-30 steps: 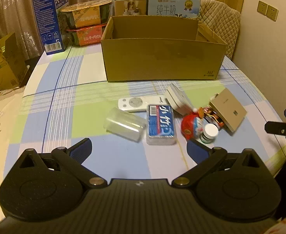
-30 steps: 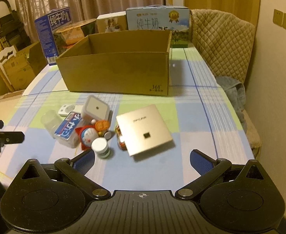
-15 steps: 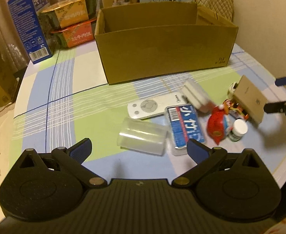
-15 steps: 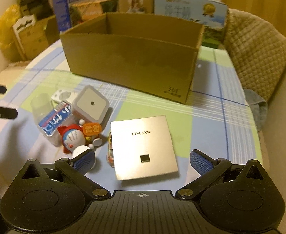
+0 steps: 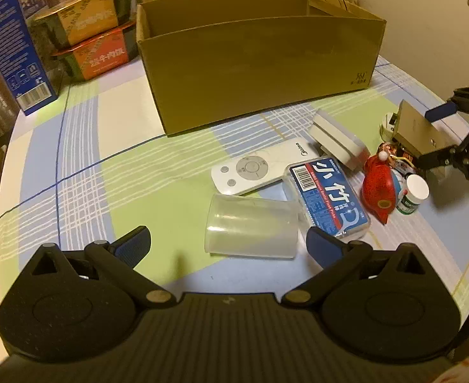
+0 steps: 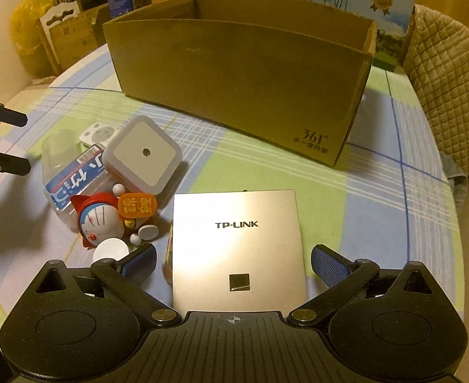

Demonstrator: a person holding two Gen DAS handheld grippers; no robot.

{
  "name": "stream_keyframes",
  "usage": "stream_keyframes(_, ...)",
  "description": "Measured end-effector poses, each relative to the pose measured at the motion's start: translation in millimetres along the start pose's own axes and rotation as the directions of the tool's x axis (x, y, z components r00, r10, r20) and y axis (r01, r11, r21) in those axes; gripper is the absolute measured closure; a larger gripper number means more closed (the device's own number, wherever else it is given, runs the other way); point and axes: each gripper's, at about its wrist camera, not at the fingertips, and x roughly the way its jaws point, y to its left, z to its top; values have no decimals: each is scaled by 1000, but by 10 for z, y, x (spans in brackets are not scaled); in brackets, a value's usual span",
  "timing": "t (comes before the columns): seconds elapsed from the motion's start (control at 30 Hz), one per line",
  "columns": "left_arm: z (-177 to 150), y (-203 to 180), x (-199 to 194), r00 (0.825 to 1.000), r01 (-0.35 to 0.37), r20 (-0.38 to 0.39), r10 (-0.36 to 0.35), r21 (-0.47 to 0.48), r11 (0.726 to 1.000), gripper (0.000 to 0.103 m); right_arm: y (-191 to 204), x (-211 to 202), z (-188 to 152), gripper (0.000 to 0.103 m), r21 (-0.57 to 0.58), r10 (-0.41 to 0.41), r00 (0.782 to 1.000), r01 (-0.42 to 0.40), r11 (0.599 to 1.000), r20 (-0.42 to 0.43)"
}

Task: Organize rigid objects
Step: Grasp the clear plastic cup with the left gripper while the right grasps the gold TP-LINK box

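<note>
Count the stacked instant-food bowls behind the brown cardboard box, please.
2, stacked left of the brown cardboard box: gold-lidded bowl on top, orange-lidded bowl beneath. Others may be hidden.

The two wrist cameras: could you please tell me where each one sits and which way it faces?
Left wrist: on the left claw, low over the table, facing the cup and box; its own open fingers show, the right claw at right.
Right wrist: on the right claw, facing the TP-LINK panel and box; open fingers show, the left claw at left.
Shared: box, cup, panel, remote.
</note>
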Motion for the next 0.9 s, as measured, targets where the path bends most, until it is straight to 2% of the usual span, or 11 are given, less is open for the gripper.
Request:
stream_keyframes(0.07, -10, 1, 30, 1000, 10, 6, -11, 17, 1000, 1, -26, 10, 0, 6, 22, 4, 1000, -4, 1000, 5)
stream_keyframes(0.1, -15, 1, 50, 1000, 17, 6, -17, 24, 1000, 1, -40, 17, 3, 17, 29, 9, 1000, -9, 1000, 4)
stream_keyframes(0.3, -9, -22, 143, 999, 41, 16, -41, 36, 999, 1, -20, -3, 13, 19, 45, -12, 1000, 12, 999, 8)
stream_keyframes(0.4, 8, -65, 190, 999, 43, 13, -43, 56, 998, 2, -17, -51, 9, 20, 92, -25, 999, 22, 996, 24)
stream_keyframes(0.5, 27, -115, 249, 1000, 27, 3, -28, 87, 996, 12, -28, -112, 7, 20, 130, -39, 999, 34, 991, 37)
stream_keyframes(0.63, 33, -153, 315, 1000, 17, -10, -16, 104, 994, 18, -6, -176, 8, 20, 140, -48, 998, 42, 989, 39)
stream_keyframes(0.73, 36, -139, 344, 999, 23, -28, -21, 74, 997, 26, -3, -220, 8, 20, 149, -54, 997, 47, 988, 46)
stream_keyframes(0.77, 36, -132, 351, 999, 29, -39, -26, 61, 998, 34, -3, -233, 7, 20, 153, -57, 997, 49, 987, 49)
stream_keyframes(0.9, 57, -58, 306, 997, 29, -67, -30, -21, 999, 35, 4, -281, 14, 20, 170, -75, 996, 66, 983, 49)
